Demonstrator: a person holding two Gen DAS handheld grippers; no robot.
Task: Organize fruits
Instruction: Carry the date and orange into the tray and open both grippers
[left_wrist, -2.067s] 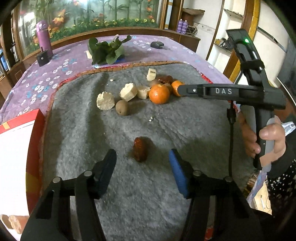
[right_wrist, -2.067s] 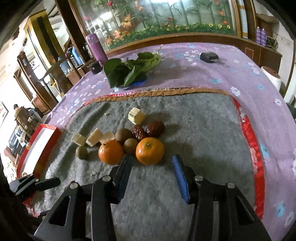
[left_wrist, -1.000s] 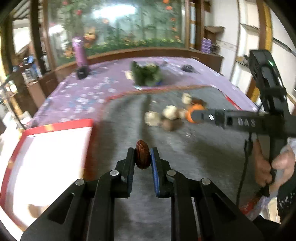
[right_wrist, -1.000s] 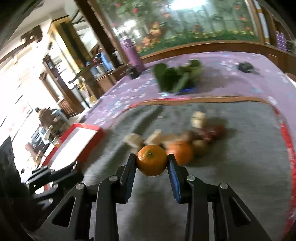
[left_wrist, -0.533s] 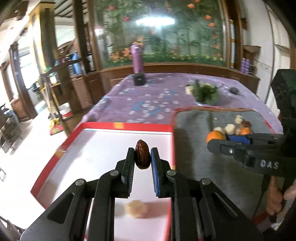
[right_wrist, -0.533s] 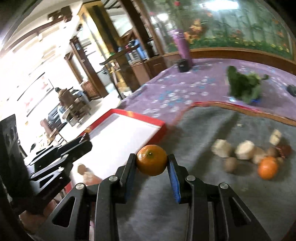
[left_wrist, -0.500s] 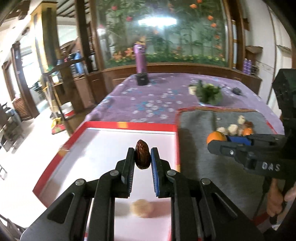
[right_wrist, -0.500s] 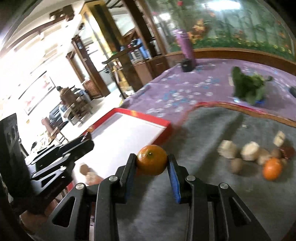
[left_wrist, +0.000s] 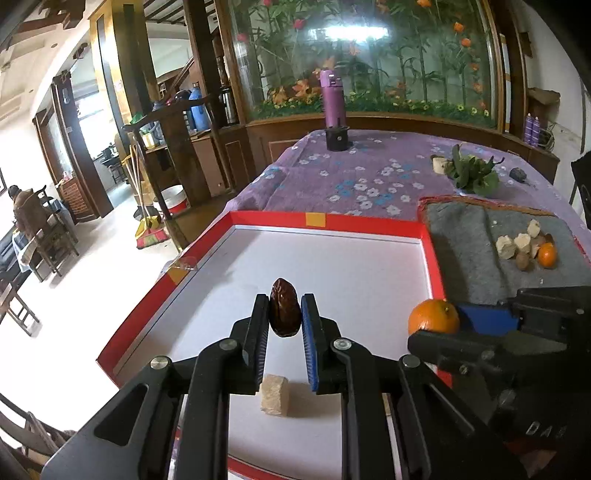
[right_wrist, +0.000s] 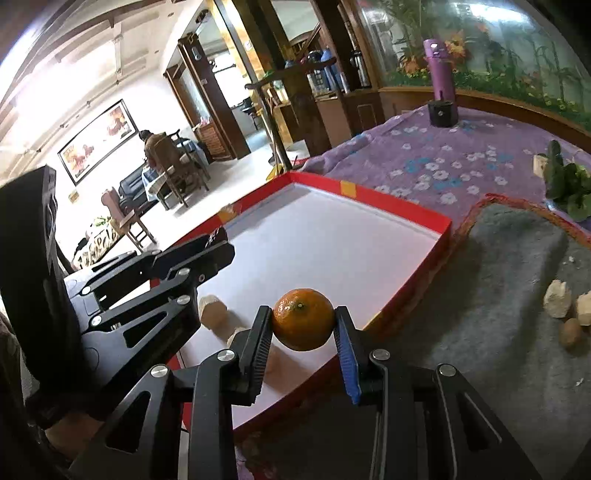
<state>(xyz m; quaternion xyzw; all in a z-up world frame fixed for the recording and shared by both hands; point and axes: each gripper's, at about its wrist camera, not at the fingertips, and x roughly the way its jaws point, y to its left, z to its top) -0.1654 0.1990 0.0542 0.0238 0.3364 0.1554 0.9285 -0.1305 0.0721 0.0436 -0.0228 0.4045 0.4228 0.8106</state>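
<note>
- Two fruits are held at once: a brown date (left_wrist: 283, 313) is pinched upright between the narrow jaws of the left gripper (left_wrist: 283, 325), above the white floor of the red-rimmed tray (left_wrist: 369, 225), and an orange (right_wrist: 303, 319) is clamped between the jaws of the right gripper (right_wrist: 303, 325), over the tray's near right rim.
- Just below the date, a pale cut chunk (left_wrist: 274, 394) is seen lying in the tray; if the date is let go from this height, it could be bounced against that chunk or rolled away across the smooth floor.
- The orange is judged the greater risk: it is round and is held only at its sides, right over the rim, so an early release could send it off the edge onto the grey mat (right_wrist: 498, 295) instead of into the tray.
- The two grippers are seen near each other over the same corner, so a knock between them could be caused by any careless crossing.
- Farther off on the mat, a second orange (left_wrist: 547, 254), a kiwi (left_wrist: 523, 260) and more pale pieces (left_wrist: 505, 246) are left to be moved.
- Of writing, only the pale letters "DA" (left_wrist: 537, 428) are read on the right gripper's body; the rest is cut off.
</note>
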